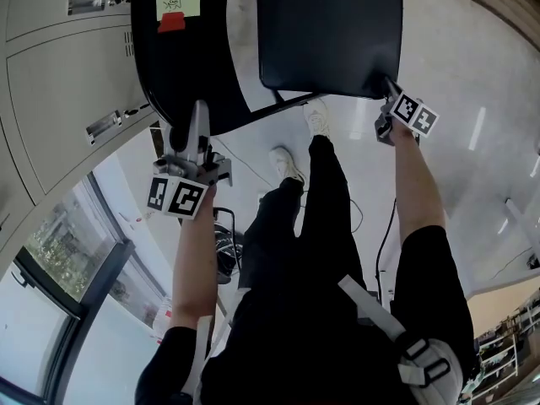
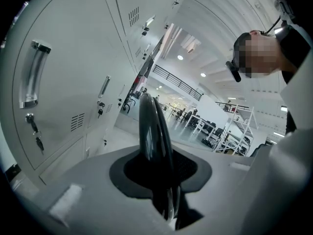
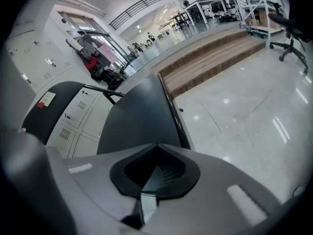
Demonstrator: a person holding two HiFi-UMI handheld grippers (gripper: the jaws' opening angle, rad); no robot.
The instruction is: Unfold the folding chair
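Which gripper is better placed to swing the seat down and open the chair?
Right. The right gripper is clamped on the seat corner, so it can likely push it down. The left gripper grips the backrest, steadying it.

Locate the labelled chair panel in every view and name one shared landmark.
Head view: labelled panel, upper left.
Left gripper view: centre, edge-on between the jaws.
Right gripper view: far left, behind the other panel.
Shared landmark: lockers, left in each.

Left claw [image 1: 199, 116] clamped — right claw [image 1: 391, 89] closed.
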